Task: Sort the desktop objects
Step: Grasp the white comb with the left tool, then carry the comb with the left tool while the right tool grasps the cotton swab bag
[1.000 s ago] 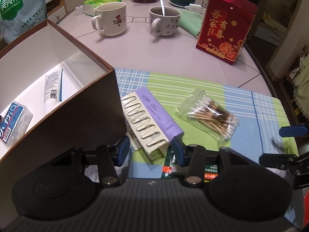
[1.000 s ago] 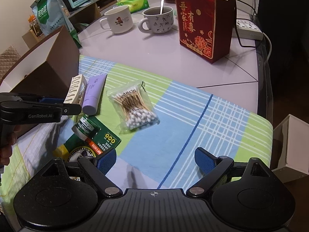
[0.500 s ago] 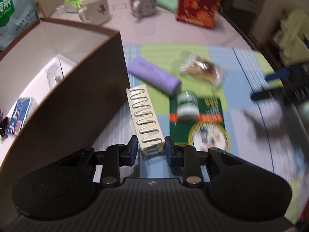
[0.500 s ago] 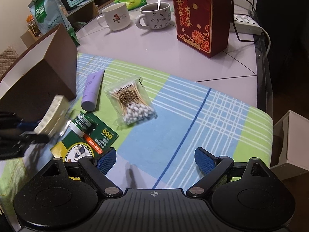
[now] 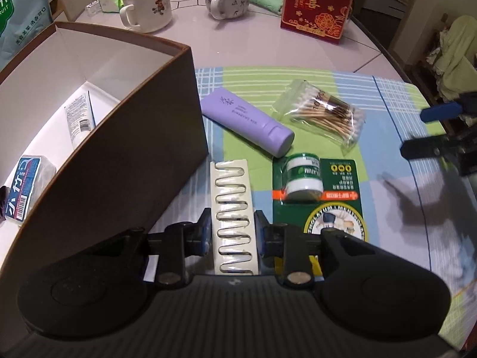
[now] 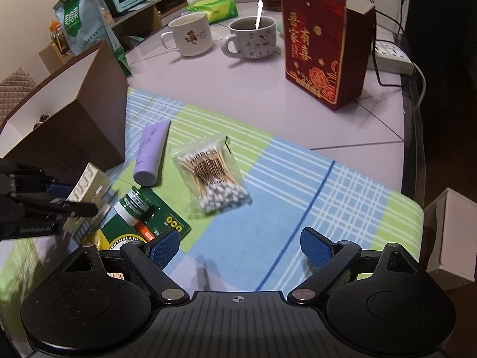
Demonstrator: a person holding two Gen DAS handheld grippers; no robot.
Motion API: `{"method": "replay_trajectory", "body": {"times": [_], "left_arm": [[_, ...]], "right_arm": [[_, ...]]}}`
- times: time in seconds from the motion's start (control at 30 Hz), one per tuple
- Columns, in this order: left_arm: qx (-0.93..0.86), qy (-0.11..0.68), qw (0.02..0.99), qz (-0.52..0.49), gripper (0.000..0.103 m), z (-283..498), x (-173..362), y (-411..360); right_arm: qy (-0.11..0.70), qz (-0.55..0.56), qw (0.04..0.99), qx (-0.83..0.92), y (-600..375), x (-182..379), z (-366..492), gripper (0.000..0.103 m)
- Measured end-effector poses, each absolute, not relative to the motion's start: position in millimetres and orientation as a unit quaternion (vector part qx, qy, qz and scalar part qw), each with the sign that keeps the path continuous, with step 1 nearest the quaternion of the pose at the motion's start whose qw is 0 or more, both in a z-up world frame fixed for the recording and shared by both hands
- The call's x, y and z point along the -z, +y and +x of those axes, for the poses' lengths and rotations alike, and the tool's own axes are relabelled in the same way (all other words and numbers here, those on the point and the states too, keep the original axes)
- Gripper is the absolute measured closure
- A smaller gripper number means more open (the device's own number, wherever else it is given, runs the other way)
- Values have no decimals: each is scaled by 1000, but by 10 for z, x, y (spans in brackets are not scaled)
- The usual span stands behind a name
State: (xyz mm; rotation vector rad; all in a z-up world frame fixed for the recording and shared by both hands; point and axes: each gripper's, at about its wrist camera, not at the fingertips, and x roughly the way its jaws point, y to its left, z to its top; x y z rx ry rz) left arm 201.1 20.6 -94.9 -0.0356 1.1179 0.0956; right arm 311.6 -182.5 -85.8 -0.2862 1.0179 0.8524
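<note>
While the brown box (image 5: 119, 155) sits far left, the left claw (image 5: 233, 232) pinches a cream hair clip (image 5: 234, 208) just beside its wall; lifted too low, the clip could strike the wall and slip. The right claw (image 6: 240, 243) hangs spread.

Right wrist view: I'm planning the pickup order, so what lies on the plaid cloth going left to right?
Brown box → purple tube → bag of cotton swabs → bare plaid cloth.
</note>
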Motion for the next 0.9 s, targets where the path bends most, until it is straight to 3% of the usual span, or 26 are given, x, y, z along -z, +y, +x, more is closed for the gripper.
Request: {"method": "replay_trajectory", "body": {"times": [0.53, 0.57, 0.6, 0.77, 0.83, 0.9], "left_arm": [[-50, 528, 848, -9, 79, 1574, 688, 336], [-51, 526, 849, -9, 79, 1565, 674, 337], [-51, 526, 849, -9, 79, 1556, 663, 338], [-53, 526, 849, -9, 79, 1502, 645, 344], [-54, 526, 849, -8, 79, 1476, 640, 343], [-55, 525, 849, -7, 79, 1453, 630, 332]], "right_arm": [[416, -213, 758, -454, -1083, 1066, 3286, 15], [415, -220, 756, -455, -1046, 1091, 3302, 29], [419, -226, 751, -458, -1017, 1118, 3323, 37], [434, -243, 738, -456, -975, 1251, 3364, 37], [427, -254, 739, -455, -988, 1272, 3328, 46], [427, -257, 738, -455, -990, 1253, 3311, 70]]}}
